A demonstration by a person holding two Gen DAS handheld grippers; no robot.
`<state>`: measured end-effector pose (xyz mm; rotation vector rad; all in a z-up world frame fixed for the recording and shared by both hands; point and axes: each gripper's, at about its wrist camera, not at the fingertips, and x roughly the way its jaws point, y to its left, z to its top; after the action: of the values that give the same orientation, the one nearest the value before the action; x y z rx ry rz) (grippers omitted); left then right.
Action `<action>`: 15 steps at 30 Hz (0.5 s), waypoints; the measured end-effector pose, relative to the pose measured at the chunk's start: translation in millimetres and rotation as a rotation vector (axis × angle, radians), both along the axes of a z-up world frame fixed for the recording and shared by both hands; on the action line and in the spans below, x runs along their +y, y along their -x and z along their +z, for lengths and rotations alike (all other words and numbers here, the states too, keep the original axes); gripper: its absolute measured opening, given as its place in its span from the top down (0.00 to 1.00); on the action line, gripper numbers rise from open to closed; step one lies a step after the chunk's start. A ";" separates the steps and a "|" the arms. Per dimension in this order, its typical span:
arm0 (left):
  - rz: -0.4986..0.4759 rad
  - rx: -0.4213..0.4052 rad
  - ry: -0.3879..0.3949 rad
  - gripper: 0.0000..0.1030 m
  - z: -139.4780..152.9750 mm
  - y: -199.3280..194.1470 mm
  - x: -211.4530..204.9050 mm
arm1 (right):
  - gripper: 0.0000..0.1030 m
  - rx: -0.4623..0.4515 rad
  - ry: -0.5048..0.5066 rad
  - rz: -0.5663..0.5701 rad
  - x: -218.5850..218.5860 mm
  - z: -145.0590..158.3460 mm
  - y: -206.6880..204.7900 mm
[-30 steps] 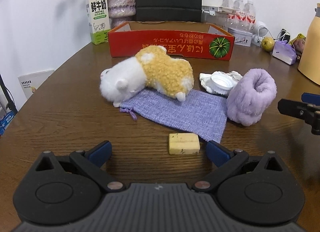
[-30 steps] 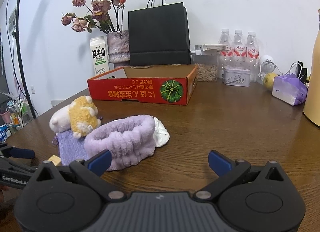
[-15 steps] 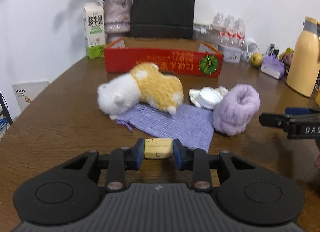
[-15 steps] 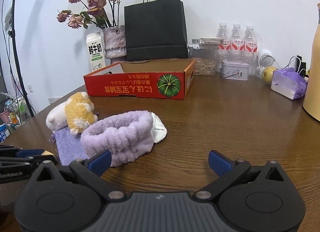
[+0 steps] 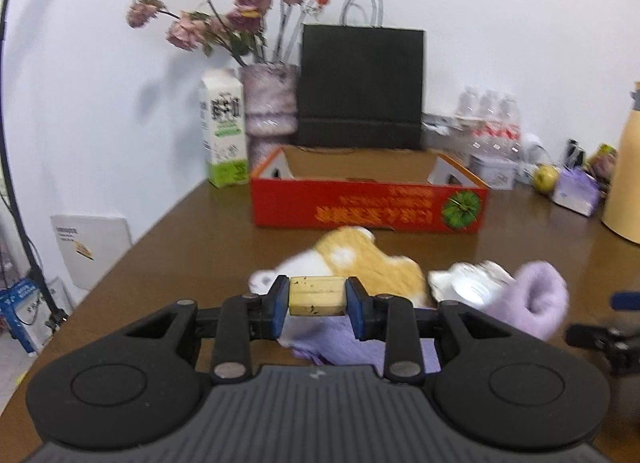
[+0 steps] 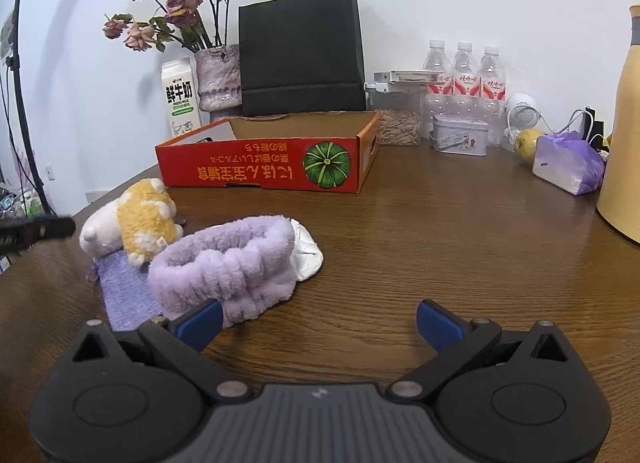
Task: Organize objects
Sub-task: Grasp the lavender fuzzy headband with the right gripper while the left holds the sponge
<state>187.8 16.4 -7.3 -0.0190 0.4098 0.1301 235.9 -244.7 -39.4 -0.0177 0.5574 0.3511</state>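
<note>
My left gripper (image 5: 318,297) is shut on a small yellow block (image 5: 317,296) and holds it in the air above the table. Behind it lie a white and yellow plush toy (image 5: 360,259), a purple cloth pouch (image 5: 340,343), a white crumpled item (image 5: 468,283) and a purple fluffy headband (image 5: 536,299). The open red cardboard box (image 5: 368,203) stands further back. My right gripper (image 6: 318,321) is open and empty, just right of the headband (image 6: 228,263). The plush toy (image 6: 132,219), pouch (image 6: 124,291) and box (image 6: 268,159) show there too.
A milk carton (image 6: 180,97), a vase of dried flowers (image 6: 218,79) and a black paper bag (image 6: 300,55) stand behind the box. Water bottles (image 6: 464,75), a tin (image 6: 460,139), an apple (image 6: 528,143), a purple packet (image 6: 568,167) and a yellow jug (image 6: 624,135) stand at the right.
My left gripper closed on the yellow block on the table and lifted it upward. My right gripper stayed open and shifted slightly.
</note>
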 end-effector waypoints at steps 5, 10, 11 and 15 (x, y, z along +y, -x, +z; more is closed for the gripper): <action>0.007 -0.004 0.014 0.70 -15.4 -5.5 6.5 | 0.00 -0.027 -0.013 -0.038 -3.5 2.3 3.9; -0.031 -0.024 0.044 0.70 -16.6 -1.6 10.4 | 0.00 -0.056 -0.049 0.014 -5.2 5.0 13.4; -0.038 -0.027 0.047 0.70 -16.9 -0.5 9.8 | 0.00 -0.064 -0.044 0.031 -2.2 5.8 15.2; -0.058 -0.038 0.059 0.70 -16.5 3.4 9.0 | 0.00 -0.064 -0.013 0.120 18.5 7.0 16.1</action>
<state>184.5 25.4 -23.8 -0.0678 0.3758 0.0603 219.8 -226.1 -32.4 -0.0497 0.4914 0.4693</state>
